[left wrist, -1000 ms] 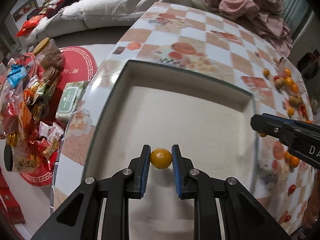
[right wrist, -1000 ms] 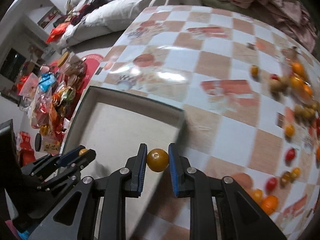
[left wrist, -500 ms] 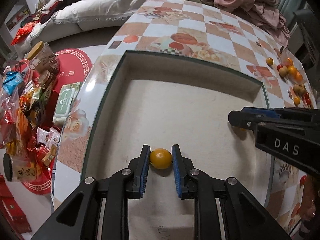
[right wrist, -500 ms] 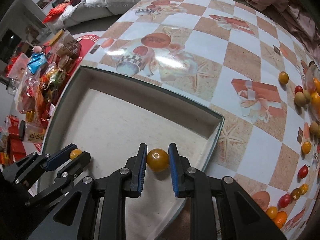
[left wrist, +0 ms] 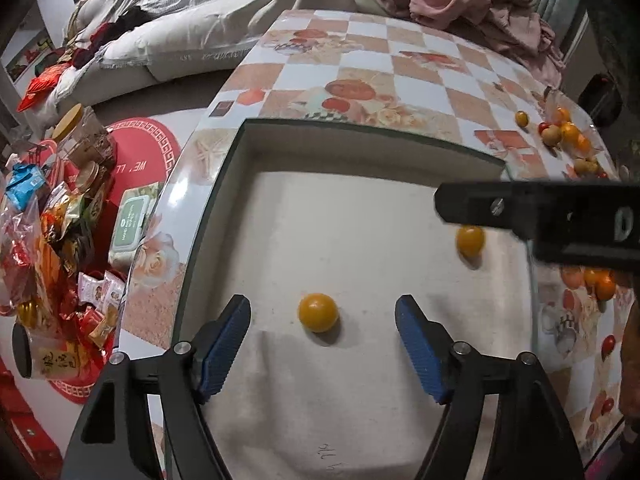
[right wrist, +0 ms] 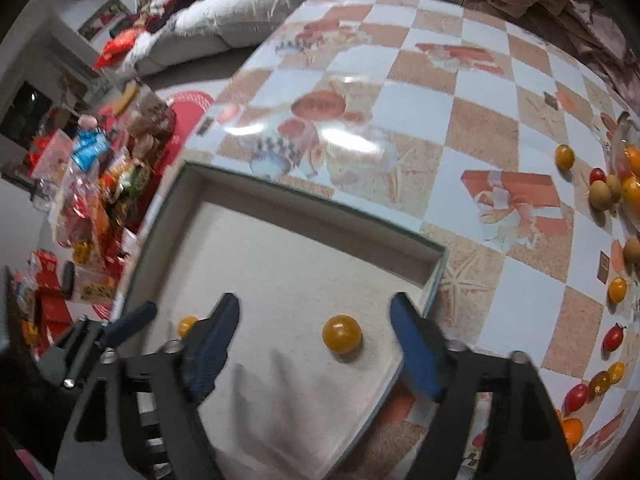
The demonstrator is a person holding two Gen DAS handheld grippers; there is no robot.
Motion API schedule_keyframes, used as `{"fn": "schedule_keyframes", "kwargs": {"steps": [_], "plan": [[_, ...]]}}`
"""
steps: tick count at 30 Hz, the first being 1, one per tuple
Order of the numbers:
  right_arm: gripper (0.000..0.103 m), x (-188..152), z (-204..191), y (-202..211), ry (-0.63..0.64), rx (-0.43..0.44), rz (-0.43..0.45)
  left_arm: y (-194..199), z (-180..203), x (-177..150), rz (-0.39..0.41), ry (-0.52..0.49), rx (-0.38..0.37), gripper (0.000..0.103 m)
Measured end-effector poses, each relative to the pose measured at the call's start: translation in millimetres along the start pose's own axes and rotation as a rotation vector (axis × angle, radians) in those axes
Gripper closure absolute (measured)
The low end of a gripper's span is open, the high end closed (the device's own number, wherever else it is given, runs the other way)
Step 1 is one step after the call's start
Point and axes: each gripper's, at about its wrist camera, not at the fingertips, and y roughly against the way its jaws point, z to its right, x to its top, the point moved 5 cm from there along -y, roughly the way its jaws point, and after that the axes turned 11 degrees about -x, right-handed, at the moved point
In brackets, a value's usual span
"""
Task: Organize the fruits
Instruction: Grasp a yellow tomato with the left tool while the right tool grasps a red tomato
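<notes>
Release is what we read in both views: half a second ago each hand-held gripper pinched a yellow fruit, and now both stand spread. In the left wrist view, our left hand-held gripper (left wrist: 322, 344) has its blue pads wide apart, and its yellow tomato (left wrist: 318, 312) rests free on the tray (left wrist: 360, 136) floor at lower centre; the second tomato (left wrist: 470, 240) lies at right, under the dark bar of our right hand-held gripper (left wrist: 540, 208). In the right wrist view, the right hand-held gripper (right wrist: 316, 344) is likewise open, its tomato (right wrist: 341, 334) loose on the tray (right wrist: 312, 200) near the right rim, the other fruit (right wrist: 187, 326) at lower left. We judge two fruits delivered; many still lie on the worktop (right wrist: 440, 92) at the right edge.
</notes>
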Motion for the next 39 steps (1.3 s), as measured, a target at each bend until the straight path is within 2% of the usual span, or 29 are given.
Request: {"fn": "schedule_keyframes", "kwargs": {"steps": [5,11,16,23,32,38,39], "plan": [[0.021,-5.2,25.5,29.3,-0.068,-0.015,0.055,4.9,21.1,0.1,-0.023,-0.07,-0.002,0.027],[0.021,-28.3,78.7,59.5,-0.171,-0.065,0.087,11.6,61.5,2.8,-0.039,-0.131,-0.055,0.027],[0.021,-68.5,138.4,79.2,-0.274,-0.128,0.075,11.7,107.0,6.8,-0.05,-0.206,-0.097,0.027],[0.021,-132.1,201.2,88.8,-0.384,-0.221,0.02,-0.4,169.8,8.4,-0.08,-0.315,-0.152,0.027],[0.021,-192.9,219.1,76.0,-0.406,-0.271,-0.044,-36.3,225.2,-2.9,-0.131,-0.41,-0.202,0.027],[0.022,-211.9,212.3,68.2,-0.388,-0.275,-0.052,-61.2,246.5,-8.6,-0.151,-0.481,-0.2,0.027],[0.025,-214.0,211.3,66.8,-0.385,-0.275,-0.051,-64.9,248.6,-8.3,-0.148,-0.489,-0.195,0.027]]}}
